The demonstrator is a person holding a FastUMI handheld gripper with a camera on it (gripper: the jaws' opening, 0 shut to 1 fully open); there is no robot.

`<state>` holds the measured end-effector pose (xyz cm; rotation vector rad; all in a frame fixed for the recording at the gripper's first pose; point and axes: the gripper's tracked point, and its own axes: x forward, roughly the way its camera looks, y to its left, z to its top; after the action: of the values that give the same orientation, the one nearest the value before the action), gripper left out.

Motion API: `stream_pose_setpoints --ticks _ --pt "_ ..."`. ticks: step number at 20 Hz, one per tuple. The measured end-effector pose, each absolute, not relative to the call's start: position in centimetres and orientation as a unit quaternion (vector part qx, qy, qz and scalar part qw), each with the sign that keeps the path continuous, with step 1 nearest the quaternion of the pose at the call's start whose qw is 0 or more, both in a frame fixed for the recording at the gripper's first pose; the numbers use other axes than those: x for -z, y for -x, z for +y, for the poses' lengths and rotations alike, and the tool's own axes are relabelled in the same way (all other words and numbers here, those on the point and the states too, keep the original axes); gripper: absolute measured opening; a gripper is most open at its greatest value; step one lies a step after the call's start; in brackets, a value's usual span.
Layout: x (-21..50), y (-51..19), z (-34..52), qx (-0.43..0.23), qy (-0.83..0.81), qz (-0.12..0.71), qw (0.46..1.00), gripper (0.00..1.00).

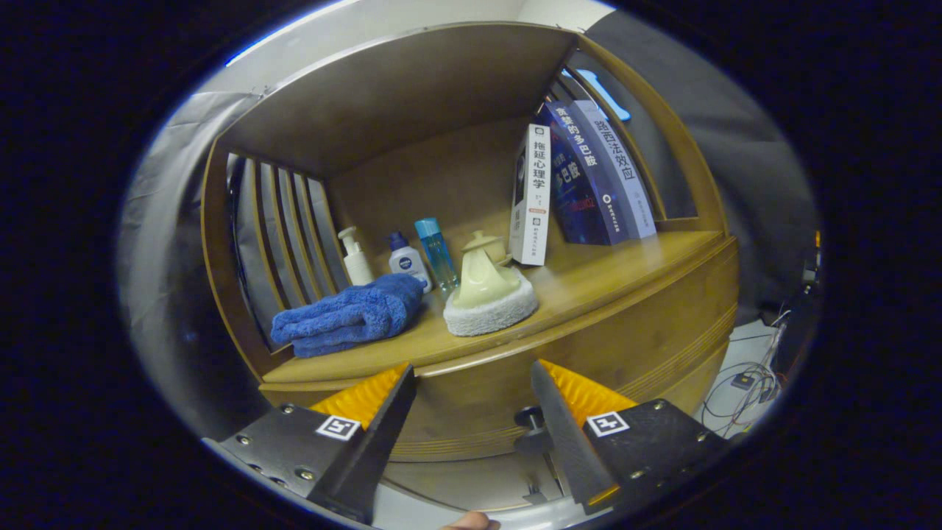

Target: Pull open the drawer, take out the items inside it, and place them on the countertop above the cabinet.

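Tongs (471,383) spread wide, holding nothing, in front of the closed curved wooden drawer (633,338). Its small dark knob (530,419) looks stiff and slick, so I'd pinch it square.

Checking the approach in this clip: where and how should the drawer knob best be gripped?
Grip the dark round knob on the drawer front, straight on from the front, one finger on each side. It projects from the flat panel, so probably only its sides offer a hold. The open gripper sits just left of it; the right finger partly hides it.
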<state>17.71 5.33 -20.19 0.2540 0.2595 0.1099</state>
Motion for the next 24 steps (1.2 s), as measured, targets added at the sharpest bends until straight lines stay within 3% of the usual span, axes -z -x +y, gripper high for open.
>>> stream_pose_setpoints --ticks 10,24 --pt "17.6 -16.9 4.4 -0.05 -0.09 0.122 0.987 0.99" --pt "2.7 -10.7 -3.1 -0.005 0.038 0.009 0.999 0.99"
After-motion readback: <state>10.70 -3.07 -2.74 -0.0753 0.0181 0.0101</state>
